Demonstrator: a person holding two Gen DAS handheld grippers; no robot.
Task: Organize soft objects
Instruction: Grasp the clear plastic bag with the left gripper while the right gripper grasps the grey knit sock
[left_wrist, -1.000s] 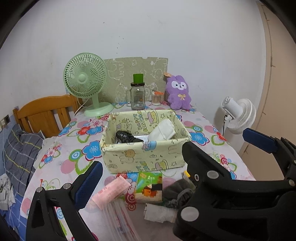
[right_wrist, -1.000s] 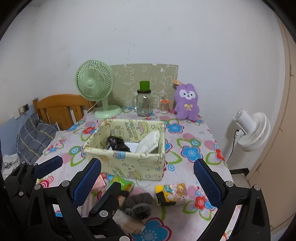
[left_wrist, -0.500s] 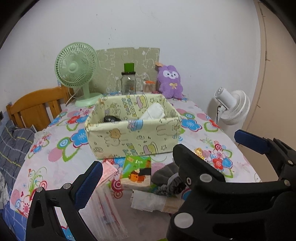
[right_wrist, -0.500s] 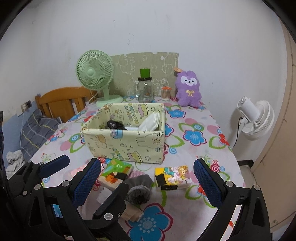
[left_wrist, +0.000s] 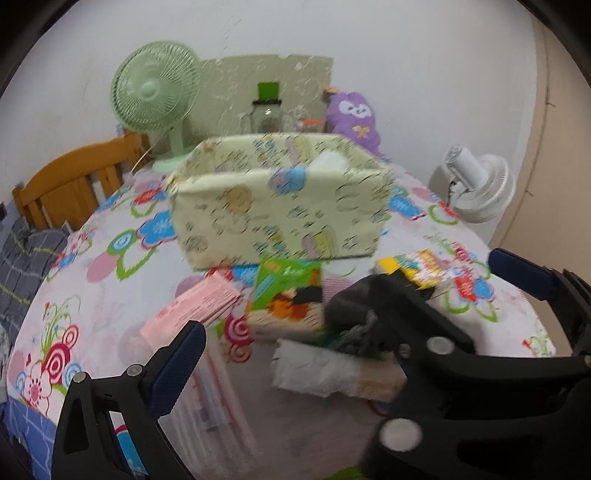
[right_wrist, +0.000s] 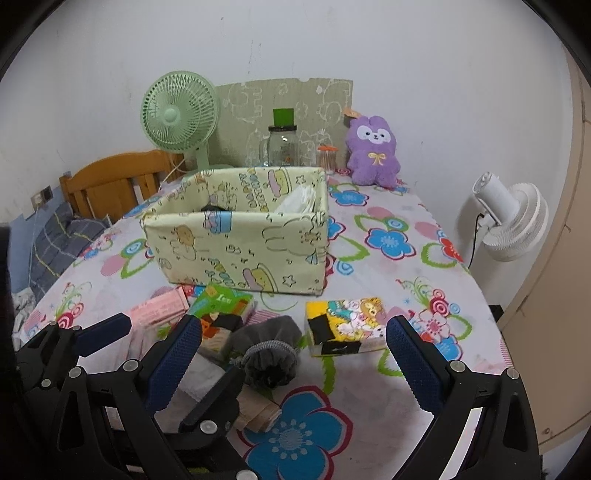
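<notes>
A pale green fabric box (right_wrist: 236, 251) stands mid-table with a white soft pack (right_wrist: 299, 199) and a black item (right_wrist: 214, 208) inside. In front of it lie a grey drawstring pouch (right_wrist: 269, 350), a yellow cartoon tissue pack (right_wrist: 347, 325), a green pack (right_wrist: 221, 302), a pink pack (right_wrist: 159, 310) and a white pack (left_wrist: 317, 365). My right gripper (right_wrist: 293, 332) is open, hanging just short of the pouch. My left gripper (left_wrist: 295, 350) is open too, low over the white pack. The two grippers overlap, and neither holds anything.
A purple plush bunny (right_wrist: 373, 151), a glass jar (right_wrist: 282, 146) and a green fan (right_wrist: 177, 114) line the back of the table. A white fan (right_wrist: 509, 221) stands off the right edge, and a wooden chair (right_wrist: 110, 181) is at the left.
Both grippers have dropped lower and moved in toward the packs at the table's front. The box now shows side-on. Both stay open, and the items have not moved.
</notes>
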